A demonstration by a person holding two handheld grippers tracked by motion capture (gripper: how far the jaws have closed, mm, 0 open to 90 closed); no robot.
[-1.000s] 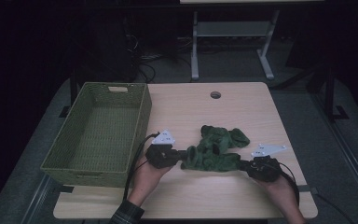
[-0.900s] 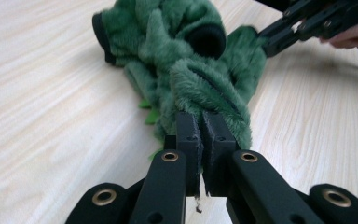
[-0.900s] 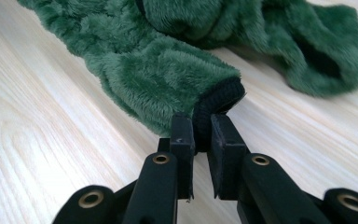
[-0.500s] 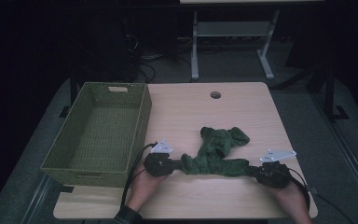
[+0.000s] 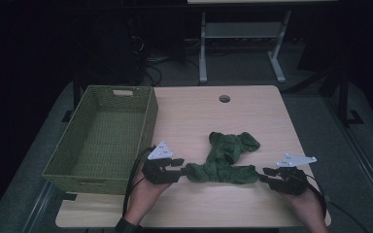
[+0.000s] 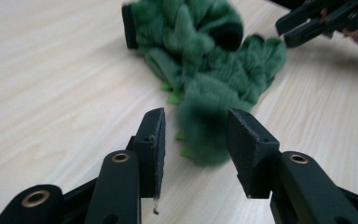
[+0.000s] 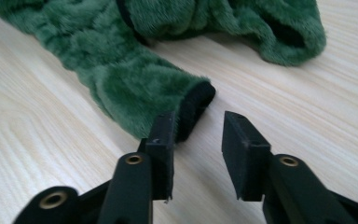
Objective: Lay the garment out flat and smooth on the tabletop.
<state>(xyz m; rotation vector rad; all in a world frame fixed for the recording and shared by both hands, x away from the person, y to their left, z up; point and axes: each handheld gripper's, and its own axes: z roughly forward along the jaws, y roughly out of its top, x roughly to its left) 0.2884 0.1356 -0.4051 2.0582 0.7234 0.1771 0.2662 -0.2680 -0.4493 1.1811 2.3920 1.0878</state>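
High view: green garment lies lower centre of the table, now stretched flat between the two grippers, where a second ago it was bunched. Left gripper at its left end, right gripper at its right end; both jaws have just been opening. Looks like a spread-and-release, so the cloth is likely laid out for folding or for a move to the basket. Basket at left of frame, nothing in it

Left gripper view: jaws stand moderately apart, a fuzzy garment tip sits between them but the pads don't press it; rest of the cloth at upper centre, other gripper top right

Right gripper view: jaws parted, narrow gap, bare wood between them; sleeve end with dark cuff just left of the gap, touching or nearly touching the left pad, not held
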